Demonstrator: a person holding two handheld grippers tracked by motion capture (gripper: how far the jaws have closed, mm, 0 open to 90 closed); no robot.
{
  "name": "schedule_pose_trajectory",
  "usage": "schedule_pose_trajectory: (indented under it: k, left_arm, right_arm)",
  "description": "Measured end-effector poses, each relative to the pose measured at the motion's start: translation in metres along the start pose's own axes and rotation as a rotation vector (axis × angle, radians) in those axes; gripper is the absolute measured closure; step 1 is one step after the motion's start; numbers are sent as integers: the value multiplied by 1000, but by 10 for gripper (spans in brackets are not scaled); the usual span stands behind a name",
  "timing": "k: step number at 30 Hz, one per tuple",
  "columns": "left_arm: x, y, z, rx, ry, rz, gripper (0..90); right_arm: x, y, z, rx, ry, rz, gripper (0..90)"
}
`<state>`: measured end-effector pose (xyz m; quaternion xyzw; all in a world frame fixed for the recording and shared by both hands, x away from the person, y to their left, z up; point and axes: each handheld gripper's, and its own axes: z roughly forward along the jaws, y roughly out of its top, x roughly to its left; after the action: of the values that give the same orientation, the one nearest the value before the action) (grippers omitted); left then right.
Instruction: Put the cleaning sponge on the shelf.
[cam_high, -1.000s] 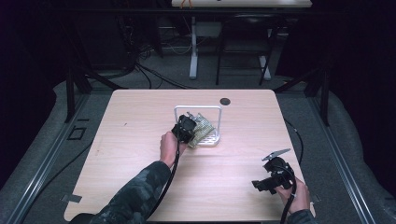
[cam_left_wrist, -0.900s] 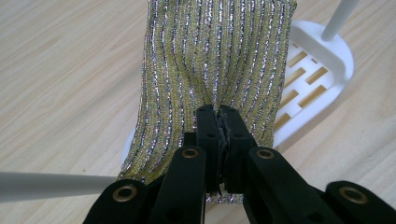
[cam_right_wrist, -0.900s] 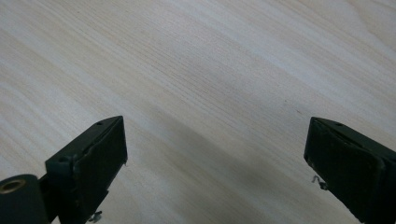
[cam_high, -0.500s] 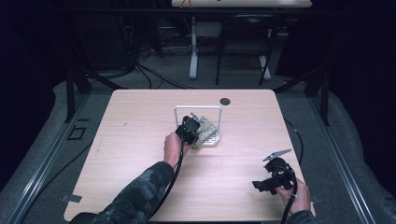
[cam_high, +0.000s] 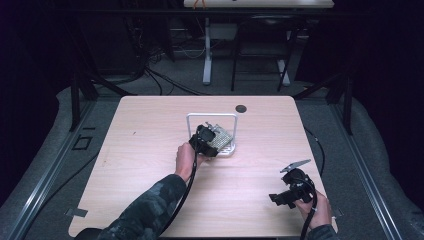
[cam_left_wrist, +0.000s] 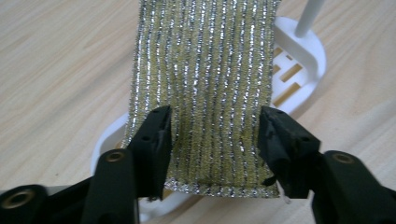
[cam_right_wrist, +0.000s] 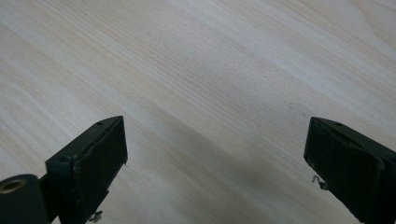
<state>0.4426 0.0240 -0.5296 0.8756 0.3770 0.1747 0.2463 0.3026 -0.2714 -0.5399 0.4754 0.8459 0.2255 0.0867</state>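
Gold-and-silver striped cloth (cam_left_wrist: 203, 93) lies draped over white slotted rack (cam_left_wrist: 299, 74) at desk (cam_high: 150, 130) centre, near far edge. Left gripper (cam_left_wrist: 215, 135) poised low over cloth's near end, jaws parted either side of it, not yet clenched; likely lining up to pinch cloth. Rack's base mostly covered by cloth; nothing else visible in it; white hoop (cam_high: 212, 117) rises above. Right gripper (cam_high: 292, 187) released wide, held clear over bare wood at desk's near right corner, probably waiting.
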Motion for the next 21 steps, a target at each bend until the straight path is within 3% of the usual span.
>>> schedule_pose_trajectory:
  k: [5, 11, 15, 21]
  left_arm:
    - [-4, 2, -7, -15, -9, 17, 349]
    - [-9, 5, -28, -42, -28, 51, 272]
    - [-11, 4, -51, -59, -44, 85, 215]
    - [-7, -2, -71, -62, -59, 101, 156]
  right_arm:
    - [0, 0, 0, 3, -1, 2, 55]
    - [0, 0, -1, 4, -5, -5, 55]
    - [1, 0, -1, 3, -7, -4, 55]
    - [1, 0, 0, 4, -12, -10, 55]
